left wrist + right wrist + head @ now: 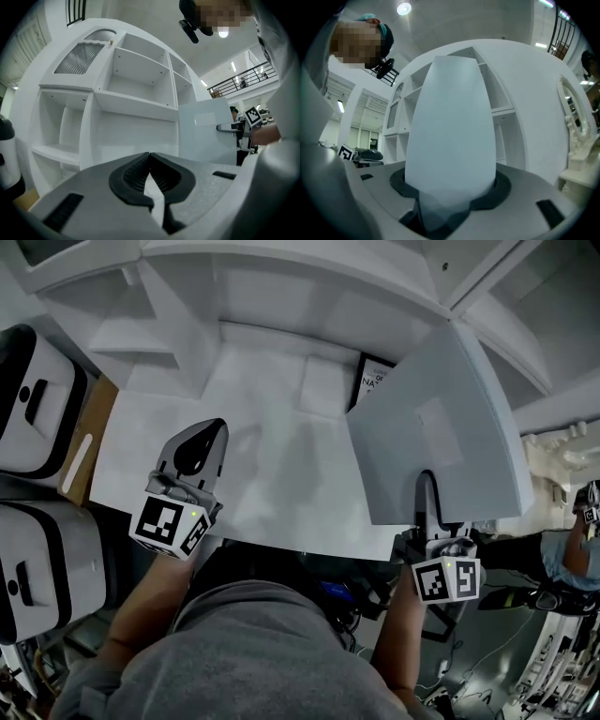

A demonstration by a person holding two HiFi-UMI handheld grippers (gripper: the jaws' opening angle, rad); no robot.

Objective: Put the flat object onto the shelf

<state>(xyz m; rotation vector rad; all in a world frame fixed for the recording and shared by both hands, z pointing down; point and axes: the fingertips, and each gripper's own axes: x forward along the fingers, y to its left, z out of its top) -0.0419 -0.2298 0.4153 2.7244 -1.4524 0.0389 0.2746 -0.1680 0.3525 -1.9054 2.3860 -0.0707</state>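
Note:
The flat object is a large white panel (441,427), held upright and tilted at the right of the head view. My right gripper (428,507) is shut on its near edge. In the right gripper view the panel (450,122) rises from between the jaws (450,199) and hides much of the white shelf unit (511,93) behind it. My left gripper (195,457) hovers over the white surface (272,474) at the left, shut with nothing in it. In the left gripper view its tips (149,157) meet, facing the shelf compartments (136,79), with the panel (204,133) off to the right.
A dark book (373,381) leans at the back of the white surface, just left of the panel. Two white cases with black trim (37,399) (42,573) stand at the left beside a brown board (84,460). A person (572,554) is at the far right.

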